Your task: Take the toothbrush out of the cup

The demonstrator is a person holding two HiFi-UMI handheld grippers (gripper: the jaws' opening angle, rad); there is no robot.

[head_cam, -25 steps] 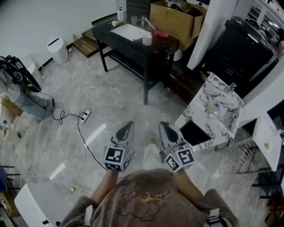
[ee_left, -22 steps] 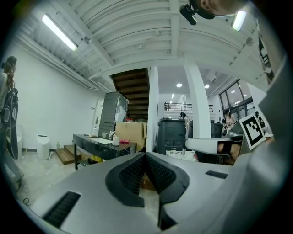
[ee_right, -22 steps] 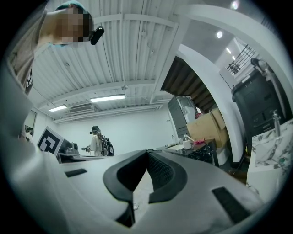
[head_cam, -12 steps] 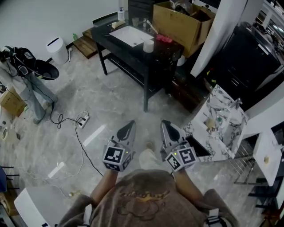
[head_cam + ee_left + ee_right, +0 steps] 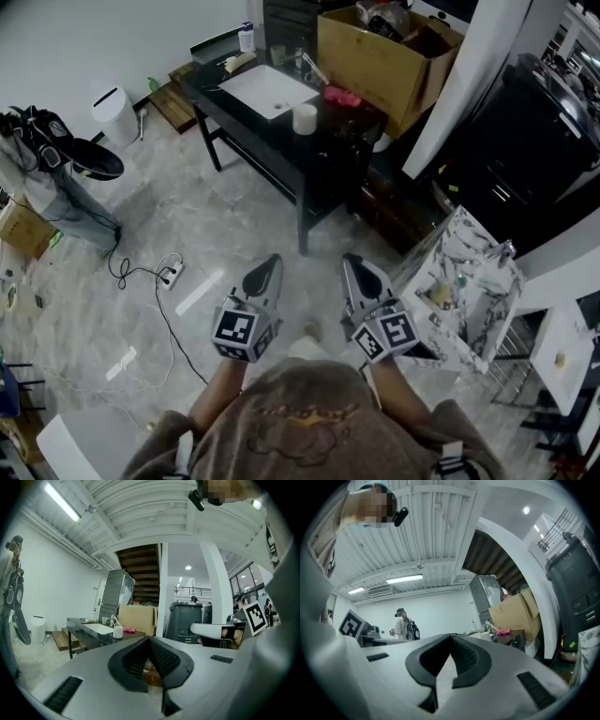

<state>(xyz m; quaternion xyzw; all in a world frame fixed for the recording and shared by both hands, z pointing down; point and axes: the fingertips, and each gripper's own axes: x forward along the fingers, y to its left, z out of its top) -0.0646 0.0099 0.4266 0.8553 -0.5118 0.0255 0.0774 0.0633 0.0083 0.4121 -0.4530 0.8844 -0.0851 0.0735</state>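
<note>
- toothbrush (image 5: 314, 68): a slim stick at the table's (image 5: 246, 134) far side is judged to be it. it leans out of what looks like a clear cup (image 5: 302, 58); the picture is too small for this to be told for sure.
- a white mug (image 5: 305, 118) stands alone nearer the table's front edge, with a pink thing (image 5: 341, 97) just beside it.
- the left gripper (image 5: 267, 267) and right gripper (image 5: 354, 265) are both held closed and empty, side by side, well short of the table, over bare floor.
- the step in hand is judged to be the approach; nothing on the table has been touched yet.
- for a good grasp, one gripper's jaws should be parted before the table is reached, and the stick taken near its free upper end.
- the brush is best lifted along its own lean, so the cup is not tipped; the cup could be steadied with the other gripper.
- the mug and pink thing lie between the table's near corner and the brush, so a reach over them should be kept high.
- a cardboard box (image 5: 384, 47) crowds the table's right end and a marbled stand (image 5: 459, 281) is set off to the table's right; open floor is left in front of the table, with a cable (image 5: 164, 300) lying off to its left.
</note>
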